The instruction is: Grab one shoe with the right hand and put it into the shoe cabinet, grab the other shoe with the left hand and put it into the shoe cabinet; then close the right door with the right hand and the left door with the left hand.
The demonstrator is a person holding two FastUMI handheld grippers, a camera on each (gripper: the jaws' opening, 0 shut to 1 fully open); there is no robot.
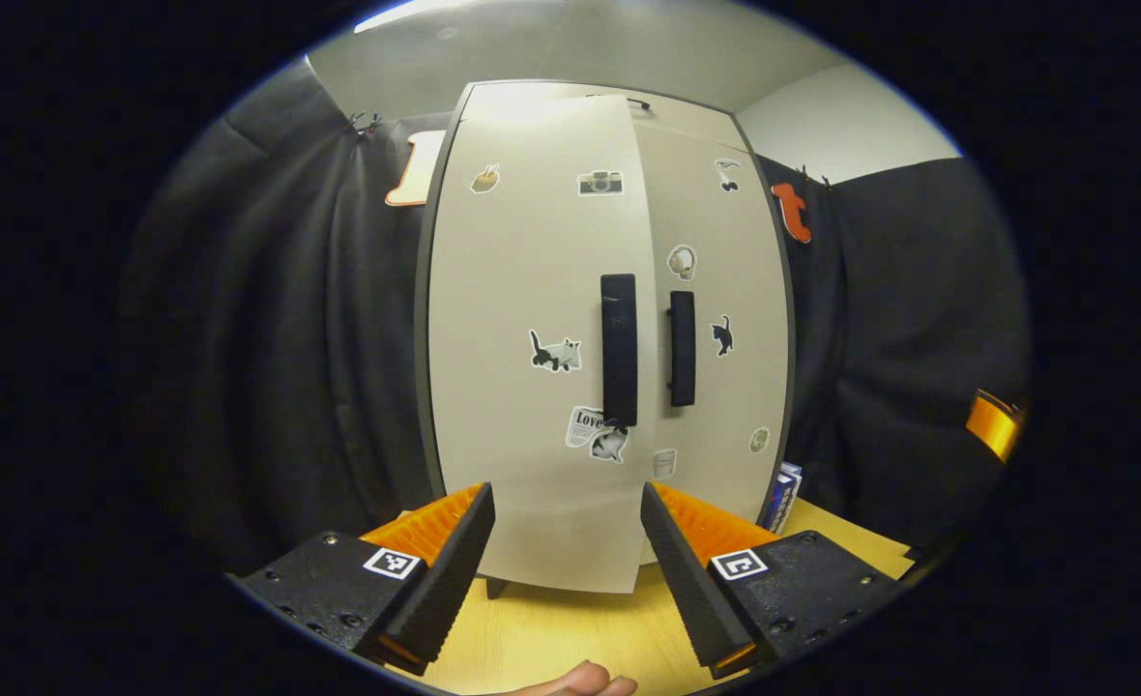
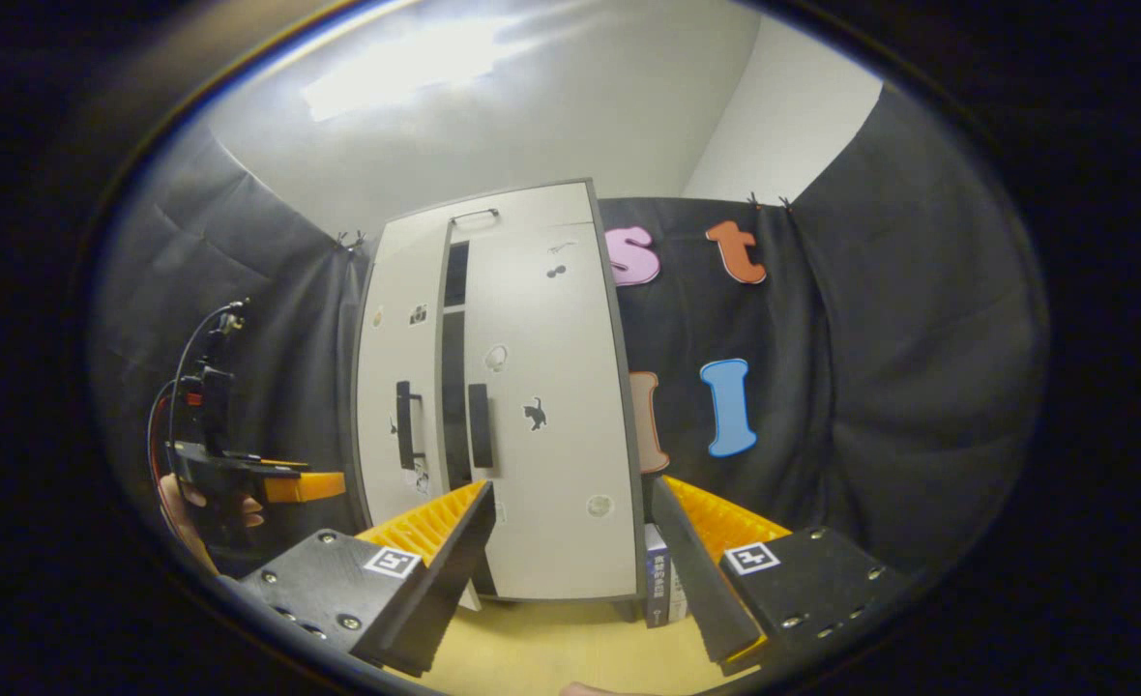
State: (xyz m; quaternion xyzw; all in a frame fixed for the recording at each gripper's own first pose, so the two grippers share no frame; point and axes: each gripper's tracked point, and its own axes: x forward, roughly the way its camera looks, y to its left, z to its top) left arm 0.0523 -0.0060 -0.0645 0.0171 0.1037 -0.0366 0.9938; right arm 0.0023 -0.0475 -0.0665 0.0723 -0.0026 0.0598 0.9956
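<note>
Shoe cabinet (image 2: 532, 406), left door (image 1: 532, 338) ajar

left door (image 1: 532, 338) ajar, swung outward | dark gap (image 2: 453, 387) between doors | book (image 2: 656, 575) beside cabinet's right foot

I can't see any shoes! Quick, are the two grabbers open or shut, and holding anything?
Left gripper: open, holding nothing, facing the pale two-door shoe cabinet.
Right gripper: open, holding nothing.

A sticker (image 1: 586, 426) low on the shoe cabinet's left door (image 1: 532, 338) reads "Love".
</note>
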